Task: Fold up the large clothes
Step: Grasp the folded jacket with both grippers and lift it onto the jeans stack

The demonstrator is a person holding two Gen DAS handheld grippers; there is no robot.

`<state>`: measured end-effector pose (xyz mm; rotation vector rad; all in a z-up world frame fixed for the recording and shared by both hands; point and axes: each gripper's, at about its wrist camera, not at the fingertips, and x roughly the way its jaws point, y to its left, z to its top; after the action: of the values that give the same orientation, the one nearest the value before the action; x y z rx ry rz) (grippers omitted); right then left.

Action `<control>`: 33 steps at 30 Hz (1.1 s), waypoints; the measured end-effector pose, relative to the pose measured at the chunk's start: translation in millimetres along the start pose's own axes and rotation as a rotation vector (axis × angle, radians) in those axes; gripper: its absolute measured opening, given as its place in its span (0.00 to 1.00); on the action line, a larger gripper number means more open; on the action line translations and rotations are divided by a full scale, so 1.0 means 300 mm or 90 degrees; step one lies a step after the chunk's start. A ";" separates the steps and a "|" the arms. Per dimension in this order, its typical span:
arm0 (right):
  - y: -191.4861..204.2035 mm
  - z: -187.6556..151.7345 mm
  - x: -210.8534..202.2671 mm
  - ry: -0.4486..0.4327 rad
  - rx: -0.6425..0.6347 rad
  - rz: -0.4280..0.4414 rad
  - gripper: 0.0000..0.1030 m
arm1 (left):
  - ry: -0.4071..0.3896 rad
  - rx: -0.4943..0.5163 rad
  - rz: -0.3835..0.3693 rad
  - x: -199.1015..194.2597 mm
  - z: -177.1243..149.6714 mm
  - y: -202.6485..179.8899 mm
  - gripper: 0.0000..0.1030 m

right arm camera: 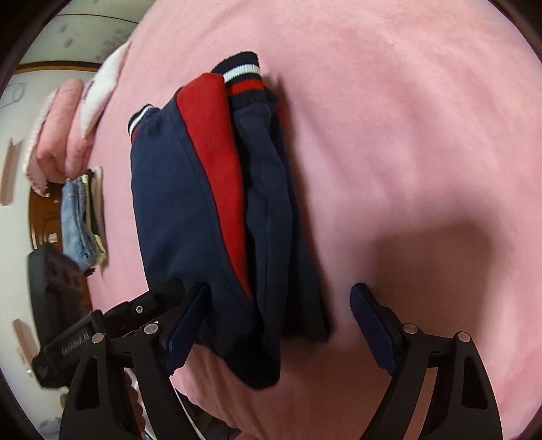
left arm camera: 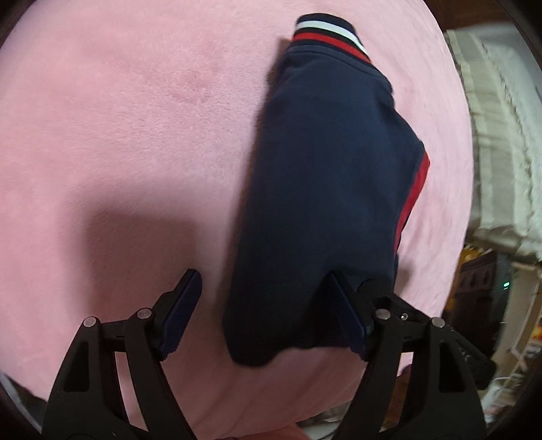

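One navy garment (left arm camera: 325, 189) lies folded into a long narrow strip on the pink blanket (left arm camera: 118, 135), its striped ribbed cuff (left arm camera: 325, 32) (navy, white and red bands) at the far end and a red panel (right arm camera: 216, 162) showing along one side; in the right wrist view the same garment (right arm camera: 189, 203) shows stacked layers, with a second striped edge peeking out at its far left corner. Beyond the garment's left side in that view, at the blanket's edge, sits one small stack of folded clothes (right arm camera: 79, 220), denim on top, and a pink pillow (right arm camera: 64, 135) further off. Bare blanket spreads wide on both long sides of the garment, with dark shadows falling on it; the near end of the garment lies close to the blanket's near edge. Two grippers point steeply down over that near end: the left gripper (left arm camera: 264, 291) has its jaws spread apart, one finger over the cloth and one over bare blanket; the right gripper (right arm camera: 281, 301) is likewise wide apart, straddling the garment's near end; neither clamps anything.
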<state>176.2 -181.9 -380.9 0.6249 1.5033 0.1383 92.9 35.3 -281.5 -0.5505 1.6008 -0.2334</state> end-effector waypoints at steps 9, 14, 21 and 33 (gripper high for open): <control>-0.042 0.052 0.053 -0.013 -0.011 0.115 0.52 | -0.041 0.017 -0.068 0.053 0.051 -0.021 0.46; -0.027 0.051 0.046 -0.013 -0.016 0.107 0.40 | -0.061 0.041 -0.063 0.045 0.038 -0.053 0.34; 0.123 0.000 -0.031 -0.062 -0.078 0.046 0.31 | -0.068 0.039 -0.102 -0.031 0.028 -0.037 0.23; 0.696 -0.232 0.019 -0.049 -0.151 0.085 0.31 | -0.191 0.037 -0.020 -0.633 -0.009 0.317 0.22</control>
<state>170.8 16.2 -285.3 0.5320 1.3468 0.3860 74.1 207.6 -158.8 -0.5384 1.2923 -0.2095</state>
